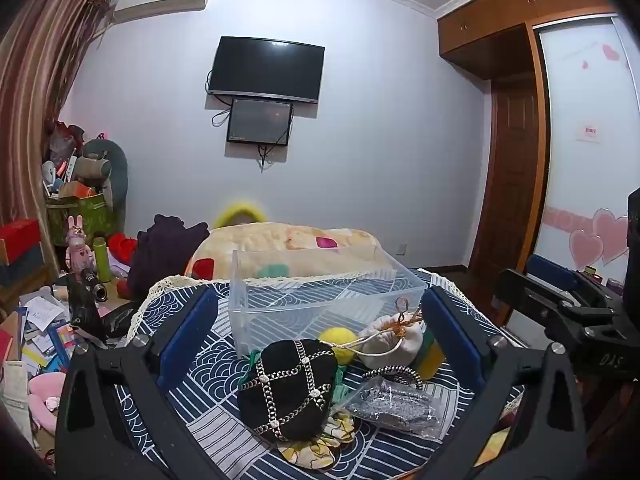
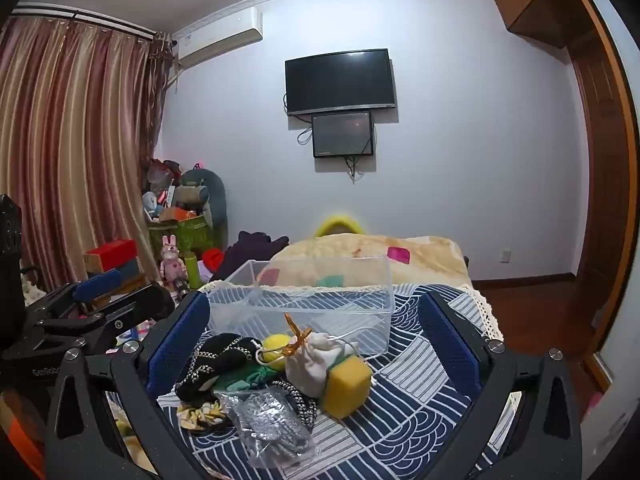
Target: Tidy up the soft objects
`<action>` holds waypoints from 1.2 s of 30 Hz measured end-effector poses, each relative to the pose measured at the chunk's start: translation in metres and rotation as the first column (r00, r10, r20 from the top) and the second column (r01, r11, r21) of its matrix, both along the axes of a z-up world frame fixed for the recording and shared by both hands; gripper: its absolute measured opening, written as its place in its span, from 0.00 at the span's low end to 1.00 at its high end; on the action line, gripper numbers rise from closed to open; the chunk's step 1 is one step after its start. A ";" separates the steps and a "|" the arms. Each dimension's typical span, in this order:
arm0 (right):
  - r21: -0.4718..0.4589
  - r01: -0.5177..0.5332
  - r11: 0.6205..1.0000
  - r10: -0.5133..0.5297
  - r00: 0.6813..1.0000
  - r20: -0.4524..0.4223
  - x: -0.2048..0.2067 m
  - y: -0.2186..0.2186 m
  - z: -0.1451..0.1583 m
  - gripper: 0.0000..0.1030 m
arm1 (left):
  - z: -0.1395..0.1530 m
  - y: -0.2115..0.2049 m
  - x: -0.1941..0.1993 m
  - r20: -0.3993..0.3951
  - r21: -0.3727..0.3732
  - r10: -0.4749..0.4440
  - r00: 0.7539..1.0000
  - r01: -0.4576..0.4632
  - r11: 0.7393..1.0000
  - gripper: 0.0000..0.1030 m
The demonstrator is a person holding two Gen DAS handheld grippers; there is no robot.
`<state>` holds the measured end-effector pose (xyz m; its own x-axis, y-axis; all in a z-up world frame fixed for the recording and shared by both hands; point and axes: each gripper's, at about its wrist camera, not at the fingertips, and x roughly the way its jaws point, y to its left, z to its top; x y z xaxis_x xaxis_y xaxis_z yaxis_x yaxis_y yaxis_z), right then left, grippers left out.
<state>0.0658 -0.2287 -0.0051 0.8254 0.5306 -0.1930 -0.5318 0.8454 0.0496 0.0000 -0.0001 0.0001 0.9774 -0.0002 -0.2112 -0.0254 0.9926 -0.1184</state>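
Note:
A heap of soft things lies on the blue patterned cloth [image 1: 208, 364]: a black pouch with chain trim [image 1: 286, 386], a yellow ball [image 1: 338, 342], a white drawstring bag [image 1: 394, 340], a yellow-green sponge [image 2: 346, 384], a clear packet of silver stuff [image 2: 272, 428]. Behind them stands an empty clear plastic bin [image 1: 320, 296], also in the right wrist view [image 2: 304, 300]. My left gripper [image 1: 320, 332] is open around the heap, holding nothing. My right gripper [image 2: 316, 336] is open, likewise empty, with the heap between its fingers.
A folded blanket [image 1: 288, 248] lies behind the bin. Clutter of papers, toys and boxes [image 1: 48, 312] fills the left side. A wooden wardrobe and door [image 1: 512, 160] stand at the right. A TV [image 1: 266, 70] hangs on the far wall.

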 end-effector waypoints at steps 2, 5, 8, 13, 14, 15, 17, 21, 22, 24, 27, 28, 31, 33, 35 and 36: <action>0.000 -0.001 1.000 0.001 1.000 0.003 -0.001 0.001 0.000 1.00 | 0.000 0.000 -0.001 0.000 -0.001 -0.001 1.000 0.001 1.000 1.00; 0.002 -0.003 1.000 0.003 1.000 0.006 -0.003 0.002 0.002 1.00 | 0.000 -0.002 0.001 -0.001 -0.001 0.002 1.000 -0.002 1.000 1.00; 0.003 -0.004 1.000 0.004 1.000 0.008 -0.004 0.001 0.001 1.00 | 0.000 -0.002 0.001 -0.002 -0.001 0.001 1.000 -0.001 1.000 1.00; 0.004 -0.006 1.000 0.006 1.000 0.008 -0.004 0.000 0.000 1.00 | 0.000 -0.002 0.001 -0.002 -0.002 0.002 1.000 -0.002 1.000 1.00; 0.005 -0.006 1.000 0.006 1.000 0.008 -0.005 0.001 0.000 1.00 | 0.000 -0.002 0.001 -0.002 -0.001 0.001 1.000 -0.001 1.000 1.00; 0.005 -0.005 1.000 0.005 1.000 0.008 -0.005 0.000 0.000 1.00 | 0.000 -0.002 0.000 -0.002 -0.001 0.001 1.000 -0.001 1.000 1.00; 0.005 -0.005 1.000 0.005 1.000 0.009 -0.005 0.001 0.001 1.00 | 0.000 -0.001 0.000 -0.002 -0.002 0.001 1.000 -0.001 1.000 1.00; 0.005 -0.006 1.000 0.006 1.000 0.011 -0.006 0.000 0.001 1.00 | 0.000 -0.002 0.000 -0.003 -0.002 0.001 1.000 -0.001 1.000 1.00; 0.006 -0.006 1.000 0.006 1.000 0.011 -0.006 0.001 0.001 1.00 | 0.000 -0.002 0.000 -0.003 -0.001 0.000 1.000 0.000 1.000 1.00; 0.006 -0.006 1.000 0.006 1.000 0.010 -0.006 0.000 0.001 1.00 | 0.000 -0.002 0.000 -0.003 -0.002 0.001 1.000 -0.001 1.000 1.00; 0.006 -0.007 1.000 0.007 1.000 0.010 -0.006 0.000 0.001 1.00 | 0.000 -0.003 0.000 -0.003 0.002 0.000 1.000 0.000 1.000 1.00; 0.006 -0.008 1.000 0.008 1.000 0.010 -0.006 0.000 0.001 1.00 | 0.000 -0.003 0.000 -0.002 0.003 0.000 1.000 0.000 1.000 1.00; 0.007 -0.009 1.000 0.009 1.000 0.013 -0.008 0.001 0.001 1.00 | -0.004 -0.004 0.002 0.000 0.007 -0.002 1.000 0.002 1.000 1.00; 0.007 -0.010 1.000 0.010 1.000 0.013 -0.008 0.002 0.001 1.00 | -0.002 -0.005 0.001 0.000 0.008 -0.002 1.000 0.002 1.000 1.00; 0.007 -0.009 1.000 0.009 1.000 0.013 -0.008 0.002 0.001 1.00 | -0.002 -0.005 0.002 0.000 0.005 -0.003 1.000 0.003 1.000 1.00; 0.007 -0.009 1.000 0.009 1.000 0.013 -0.008 0.002 0.001 1.00 | -0.002 -0.006 0.002 -0.001 0.005 -0.002 1.000 0.002 1.000 1.00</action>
<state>0.0577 -0.2269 -0.0044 0.8230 0.5392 -0.1785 -0.5399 0.8403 0.0490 0.0018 -0.0065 -0.0017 0.9773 -0.0008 -0.2120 -0.0237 0.9933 -0.1132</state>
